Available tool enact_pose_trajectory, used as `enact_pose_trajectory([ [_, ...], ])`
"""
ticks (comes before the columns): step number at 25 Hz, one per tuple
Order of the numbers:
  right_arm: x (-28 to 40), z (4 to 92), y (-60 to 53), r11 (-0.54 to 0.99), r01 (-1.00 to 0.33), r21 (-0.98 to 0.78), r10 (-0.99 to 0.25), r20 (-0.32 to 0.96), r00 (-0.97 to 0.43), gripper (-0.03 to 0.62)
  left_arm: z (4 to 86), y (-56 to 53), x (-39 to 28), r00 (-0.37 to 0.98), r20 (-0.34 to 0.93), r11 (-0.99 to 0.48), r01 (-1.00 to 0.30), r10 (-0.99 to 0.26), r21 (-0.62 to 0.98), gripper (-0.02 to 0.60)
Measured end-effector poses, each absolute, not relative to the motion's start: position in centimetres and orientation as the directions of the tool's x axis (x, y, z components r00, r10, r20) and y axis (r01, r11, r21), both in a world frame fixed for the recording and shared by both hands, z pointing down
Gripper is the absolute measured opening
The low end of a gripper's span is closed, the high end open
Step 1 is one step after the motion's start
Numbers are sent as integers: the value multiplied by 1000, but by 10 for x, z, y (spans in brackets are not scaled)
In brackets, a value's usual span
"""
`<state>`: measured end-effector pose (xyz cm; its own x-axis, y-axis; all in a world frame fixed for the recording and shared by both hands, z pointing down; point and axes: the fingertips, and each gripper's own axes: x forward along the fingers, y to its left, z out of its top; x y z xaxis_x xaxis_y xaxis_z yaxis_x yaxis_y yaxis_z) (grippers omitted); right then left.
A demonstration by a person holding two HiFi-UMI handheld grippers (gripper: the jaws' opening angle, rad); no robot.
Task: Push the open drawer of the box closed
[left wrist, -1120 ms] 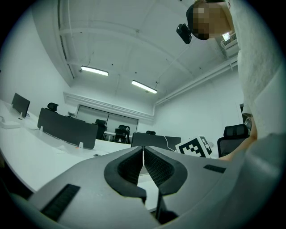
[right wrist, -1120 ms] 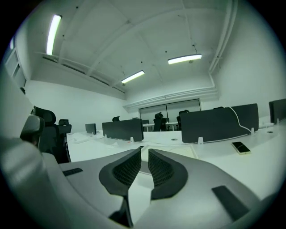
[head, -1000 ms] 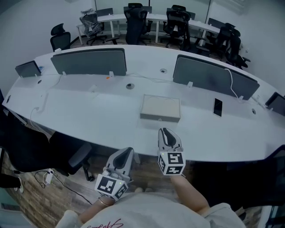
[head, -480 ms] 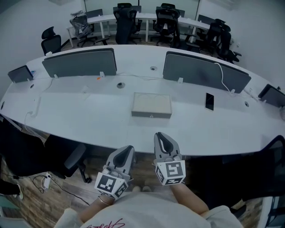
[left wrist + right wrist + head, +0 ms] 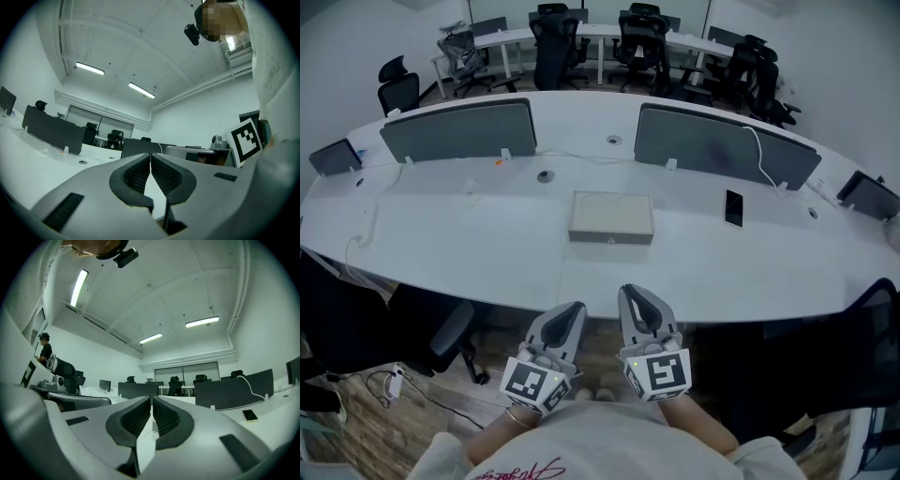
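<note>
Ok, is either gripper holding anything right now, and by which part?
Nothing is held. The left gripper and right gripper both have their jaws together with nothing between them, and both hang short of the table, apart from the box.

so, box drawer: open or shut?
Shut, it seems: in the head view the box has its drawer front flush with the body, with nothing sticking out toward the table edge.

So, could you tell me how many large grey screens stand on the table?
2. One screen stands back left of the box, the other back right, by the phone. Smaller panels at both ends aren't counted; none seems hidden.
</note>
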<state>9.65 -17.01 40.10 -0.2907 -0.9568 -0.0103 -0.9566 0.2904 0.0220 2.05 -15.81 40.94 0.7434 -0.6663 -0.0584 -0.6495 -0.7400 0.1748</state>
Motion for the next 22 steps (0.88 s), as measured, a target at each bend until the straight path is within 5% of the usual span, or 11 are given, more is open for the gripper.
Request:
enact_pose_trajectory([
  [22, 88, 402, -154, 328, -945, 7, -945, -9, -328, 21, 407, -154, 24, 758, -59, -754, -632, -650, 179, 20],
])
